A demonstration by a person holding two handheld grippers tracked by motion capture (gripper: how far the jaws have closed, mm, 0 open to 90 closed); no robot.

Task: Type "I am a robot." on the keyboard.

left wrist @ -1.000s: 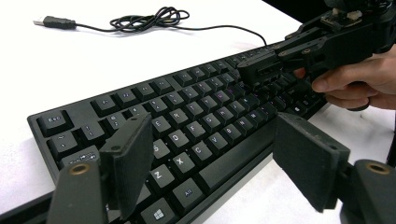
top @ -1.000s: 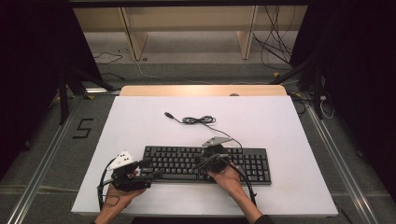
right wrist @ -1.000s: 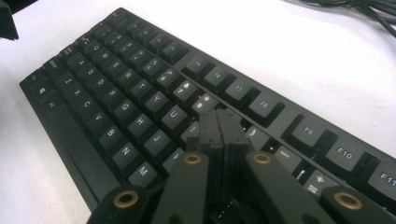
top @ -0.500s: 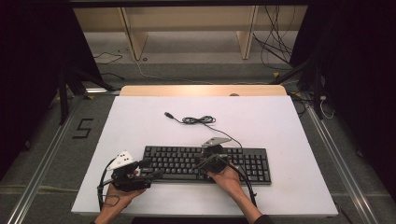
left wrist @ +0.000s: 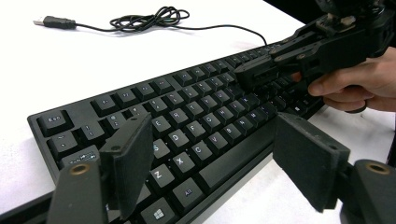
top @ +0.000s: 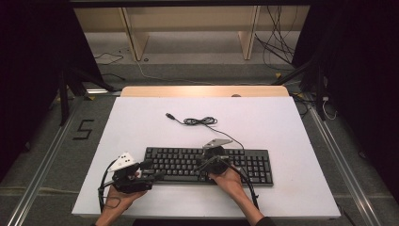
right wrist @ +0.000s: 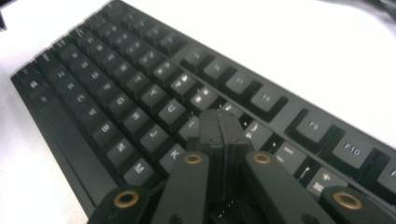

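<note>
High view: the white desk (top: 291,136) is seen carrying the black keyboard (top: 254,162) along its near edge, its cable (top: 200,121) coiled behind. The keyboard's left end is straddled by the left gripper (left wrist: 212,158), jaws spread, gripping nothing. The right gripper (right wrist: 219,128), jaws pressed together, is poised over the middle keys; one key should be pressed squarely, neighbours avoided, the board steadied.

Bare surface (top: 141,122) lies open beyond my keyboard (top: 254,162); its coiled cable (top: 200,121) crosses the middle, seemingly flat enough to pass over.
</note>
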